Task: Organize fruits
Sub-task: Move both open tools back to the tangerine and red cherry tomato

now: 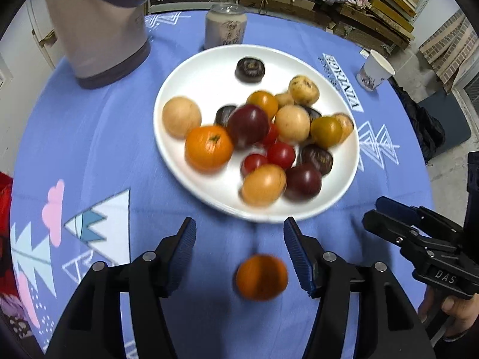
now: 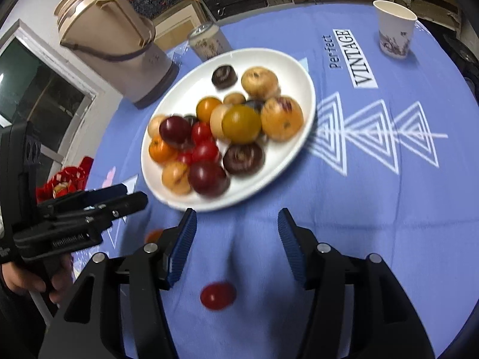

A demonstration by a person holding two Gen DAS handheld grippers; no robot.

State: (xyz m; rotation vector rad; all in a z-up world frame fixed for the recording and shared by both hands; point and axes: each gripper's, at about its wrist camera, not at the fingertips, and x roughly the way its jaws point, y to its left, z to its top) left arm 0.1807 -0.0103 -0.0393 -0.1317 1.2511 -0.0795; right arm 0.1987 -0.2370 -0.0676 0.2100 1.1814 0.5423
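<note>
A white plate [image 1: 191, 71] holds several fruits: orange, red, dark purple and tan ones. My left gripper [image 1: 239, 233] is open just in front of the plate; a small orange fruit [image 1: 261, 277] lies on the blue cloth between its arms, free of the pads. In the right wrist view the same plate [image 2: 296, 68] lies ahead, and my right gripper [image 2: 236, 223] is open. A small red tomato [image 2: 218, 295] rests on the cloth below the right gripper's fingers, untouched. Each gripper shows in the other's view: the right gripper [image 1: 377, 212], the left gripper [image 2: 131, 197].
A beige thermos jug [image 1: 98, 30] stands at the back left, a drink can [image 1: 225, 27] behind the plate, a paper cup [image 1: 374, 71] at the back right. A red packet [image 2: 67, 179] lies at the left table edge. A hand [image 1: 449, 314] holds the right gripper's handle.
</note>
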